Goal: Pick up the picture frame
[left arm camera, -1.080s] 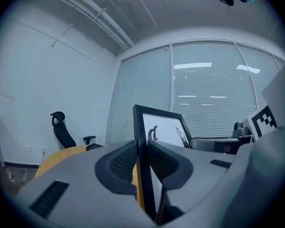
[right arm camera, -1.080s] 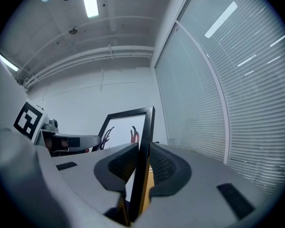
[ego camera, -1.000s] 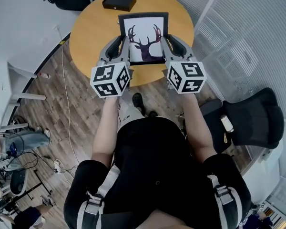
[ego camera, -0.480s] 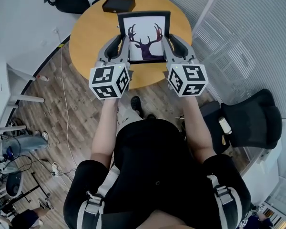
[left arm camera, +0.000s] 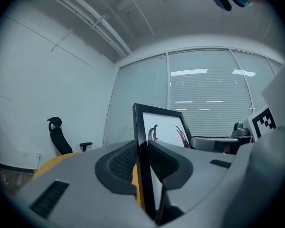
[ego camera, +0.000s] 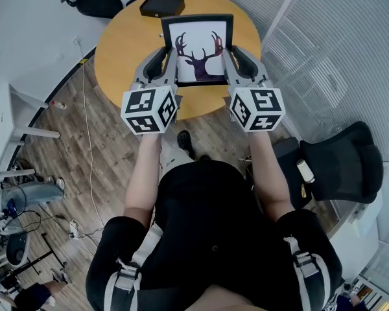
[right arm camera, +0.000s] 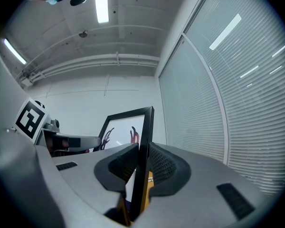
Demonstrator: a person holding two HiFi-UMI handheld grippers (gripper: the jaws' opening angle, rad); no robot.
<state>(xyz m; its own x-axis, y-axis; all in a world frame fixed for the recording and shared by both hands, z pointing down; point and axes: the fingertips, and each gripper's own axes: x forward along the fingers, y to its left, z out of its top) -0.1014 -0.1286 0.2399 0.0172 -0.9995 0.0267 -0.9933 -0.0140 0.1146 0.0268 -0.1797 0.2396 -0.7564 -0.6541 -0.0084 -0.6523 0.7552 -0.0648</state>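
1. The left gripper [ego camera: 167, 56] is pinching the picture frame [ego camera: 200, 49] by its left side strip. Its jaws are standing only partly apart, and their ribbed pads [left arm camera: 122, 163] are pressing on the black strip from front and back.
2. The right gripper [ego camera: 235, 54] is clamping the right side strip in the same way. The black edge is filling the narrow gap between its pads [right arm camera: 162, 166].
3. The picture frame, showing an antlered deer head, is standing upright over the near half of the round table [ego camera: 123, 50], between the two grippers. Whether its bottom edge is touching the table cannot be told.
4. A black box [ego camera: 162, 5] is lying at the table's far edge, apart from the frame.
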